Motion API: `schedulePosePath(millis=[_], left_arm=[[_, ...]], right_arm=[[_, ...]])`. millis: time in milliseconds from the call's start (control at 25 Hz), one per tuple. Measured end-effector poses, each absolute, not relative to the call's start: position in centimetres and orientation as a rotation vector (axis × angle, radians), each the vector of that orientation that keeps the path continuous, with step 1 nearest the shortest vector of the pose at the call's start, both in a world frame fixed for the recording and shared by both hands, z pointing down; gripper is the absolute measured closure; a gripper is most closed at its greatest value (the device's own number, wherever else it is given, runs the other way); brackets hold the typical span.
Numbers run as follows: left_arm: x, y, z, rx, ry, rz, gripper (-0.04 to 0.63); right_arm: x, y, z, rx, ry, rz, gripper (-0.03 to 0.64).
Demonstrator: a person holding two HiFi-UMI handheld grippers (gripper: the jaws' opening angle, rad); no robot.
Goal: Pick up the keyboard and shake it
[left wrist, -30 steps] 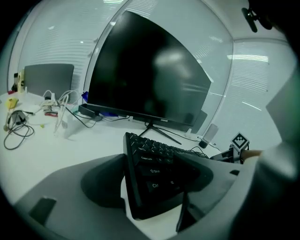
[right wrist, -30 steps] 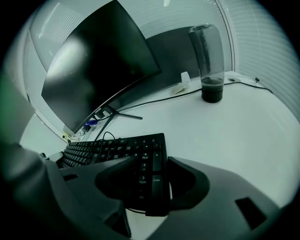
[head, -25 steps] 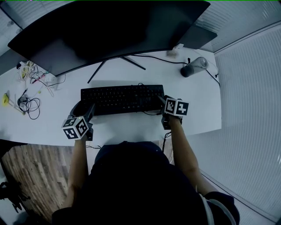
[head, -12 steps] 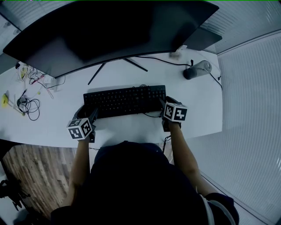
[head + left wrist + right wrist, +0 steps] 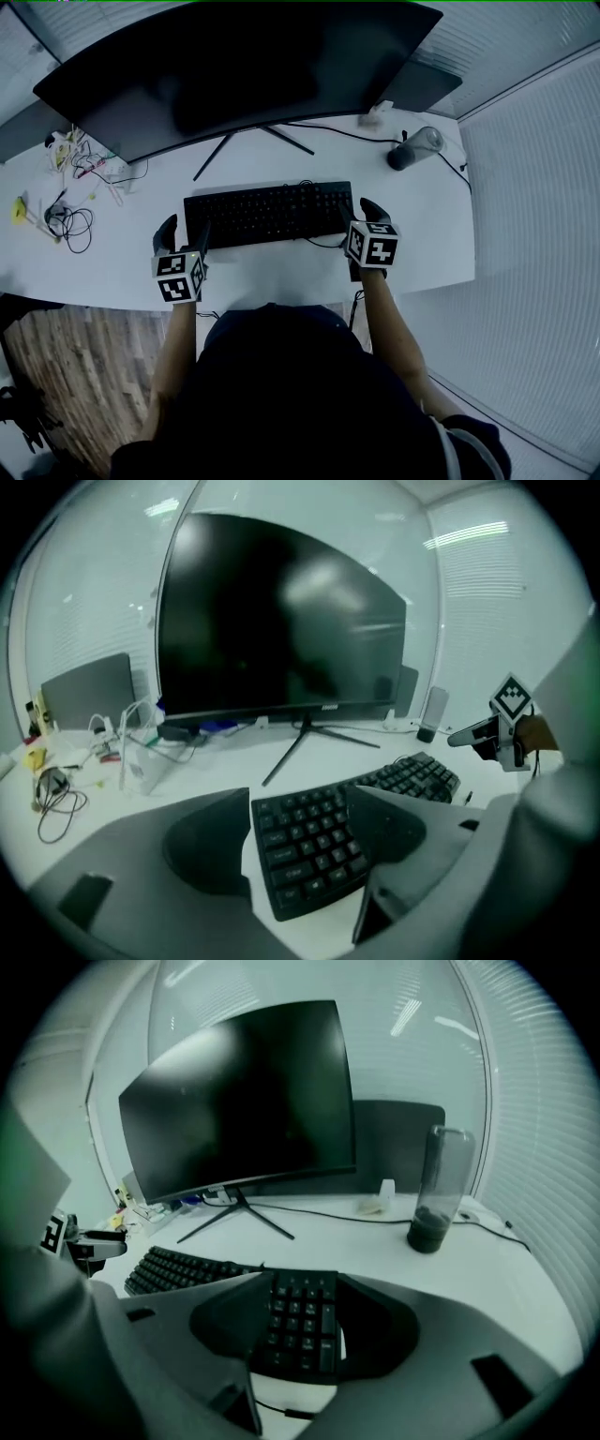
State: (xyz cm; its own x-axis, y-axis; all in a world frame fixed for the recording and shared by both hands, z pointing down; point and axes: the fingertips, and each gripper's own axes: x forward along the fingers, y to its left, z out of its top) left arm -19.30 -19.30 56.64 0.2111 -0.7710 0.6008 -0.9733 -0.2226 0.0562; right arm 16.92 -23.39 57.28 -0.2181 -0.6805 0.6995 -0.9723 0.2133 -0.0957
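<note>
- Seen from overhead at the person's head, the black keyboard (image 5: 267, 214) lies flat on the white desk (image 5: 281, 272), just in front of the foot of a big dark monitor (image 5: 234, 66). The left gripper (image 5: 185, 232) sits at the keyboard's left end and the right gripper (image 5: 359, 216) at its right end, each with its marker cube toward the person. A tumbler (image 5: 415, 147) stands off to the far right of the desk. A tangle of cables (image 5: 64, 225) lies at the far left.
- Along the left gripper's own jaws, the two dark fingers are spread wide, straddling the left end of the keyboard (image 5: 309, 841). The left finger (image 5: 206, 841) sits just outside the keyboard's edge, with a sliver of white desk showing between. The right finger (image 5: 389, 822) overlaps the keys. The other gripper shows far off at the right.
- Along the right gripper's jaws, the fingers are likewise apart, with the keyboard's number-pad end (image 5: 300, 1321) between them. The left finger (image 5: 230, 1321) overlaps the keys, and the right finger (image 5: 380, 1326) is just beside the end, where a thin strip of desk shows. The tumbler stands upright beyond, well apart from the keyboard.
</note>
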Motion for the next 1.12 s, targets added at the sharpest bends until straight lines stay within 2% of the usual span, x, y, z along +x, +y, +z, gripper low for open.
schedulePosePath(millis=[40, 80, 160, 200, 320, 800, 1120], left_arm=[[-18.7, -19.5, 54.9, 2.114, -1.631, 0.607, 0.259], [-18.0, -19.7, 53.0, 2.16, -1.644, 0.566, 0.302], [-16.7, -20.1, 49.4, 2.238, -1.671, 0.484, 0.439], [-16.1, -20.2, 47.6, 2.272, -1.682, 0.443, 0.478], [-14.4, -20.3, 42.4, 2.357, -1.715, 0.331, 0.554], [-11.8, -19.4, 25.5, 2.582, -1.856, 0.035, 0.572], [-11.0, -18.1, 21.3, 2.619, -1.922, -0.04, 0.572]], right_arm=[[16.3, -23.5, 55.7, 1.541, -2.016, 0.699, 0.405], [15.7, -23.7, 54.0, 1.559, -2.057, 0.655, 0.454], [14.3, -24.0, 50.5, 1.593, -2.133, 0.55, 0.53], [13.6, -24.1, 48.8, 1.606, -2.173, 0.5, 0.556], [11.5, -24.1, 43.5, 1.625, -2.302, 0.364, 0.583], [8.3, -22.2, 25.2, 1.743, -2.543, -0.139, 0.591], [8.1, -20.4, 20.7, 1.764, -2.591, -0.279, 0.591]])
